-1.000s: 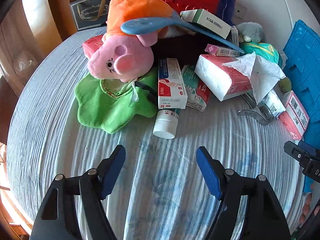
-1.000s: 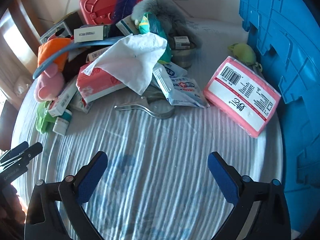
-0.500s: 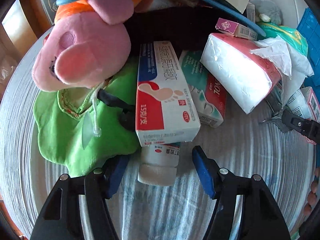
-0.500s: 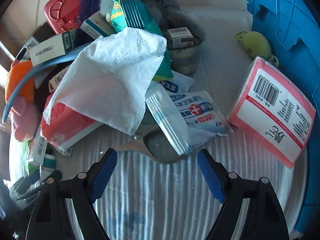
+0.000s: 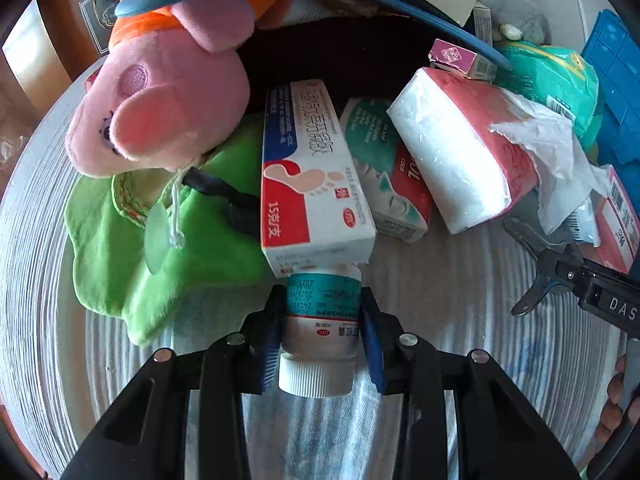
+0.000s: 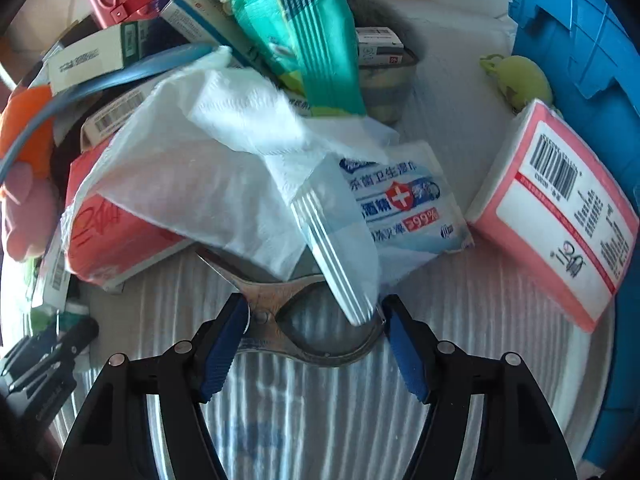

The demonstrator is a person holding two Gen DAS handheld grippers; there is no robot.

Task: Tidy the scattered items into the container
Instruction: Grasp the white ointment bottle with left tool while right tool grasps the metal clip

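Left wrist: jaws clamp bottle (image 5: 320, 320); right jaws flank metal clip (image 6: 304, 336), contact unclear.

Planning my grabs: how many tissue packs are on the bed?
2. One opened red tissue pack lies in the pile with a sheet pulled out; one sealed pink tissue pack leans by the blue crate. Others may be buried.

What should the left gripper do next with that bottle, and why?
Probably draw the white-capped bottle straight back before lifting: the left gripper has its pads against both sides, but the bottle's far end sits under the foot-cream box, which could tumble.
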